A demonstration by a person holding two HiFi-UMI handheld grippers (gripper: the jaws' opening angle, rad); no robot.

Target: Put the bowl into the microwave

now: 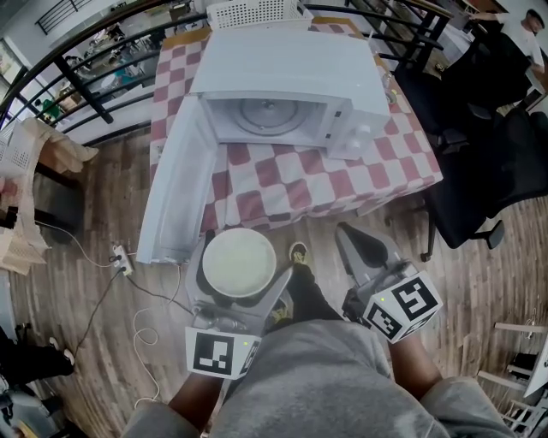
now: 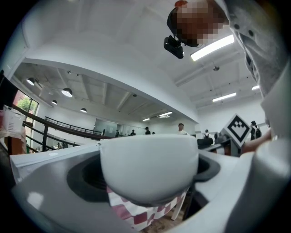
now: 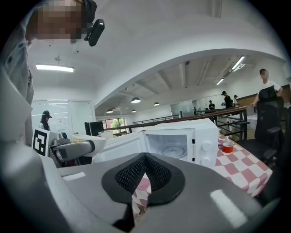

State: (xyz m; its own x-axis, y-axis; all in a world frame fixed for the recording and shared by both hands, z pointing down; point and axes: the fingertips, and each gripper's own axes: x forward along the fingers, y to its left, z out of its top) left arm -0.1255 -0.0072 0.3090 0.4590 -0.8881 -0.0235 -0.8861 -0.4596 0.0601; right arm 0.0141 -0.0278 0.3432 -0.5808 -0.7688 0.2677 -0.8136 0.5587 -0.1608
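Note:
A white bowl [image 1: 239, 262] sits clamped between the jaws of my left gripper [image 1: 237, 278], held in front of the table and below the microwave's door. In the left gripper view the bowl [image 2: 149, 167] fills the gap between the jaws. The white microwave [image 1: 291, 81] stands on the checked table with its door [image 1: 175, 190] swung wide to the left, and its glass turntable [image 1: 267, 116] shows inside. My right gripper [image 1: 365, 245] hangs to the right of the bowl, shut and holding nothing. From the right gripper view the open microwave [image 3: 179, 143] lies ahead.
The red-and-white checked tablecloth [image 1: 291, 184] covers the table. A white basket [image 1: 254, 12] stands behind the microwave. Black office chairs [image 1: 484, 162] crowd the right side. A power strip with cables [image 1: 121, 257] lies on the wooden floor at left. A small red-lidded jar [image 3: 227, 146] stands right of the microwave.

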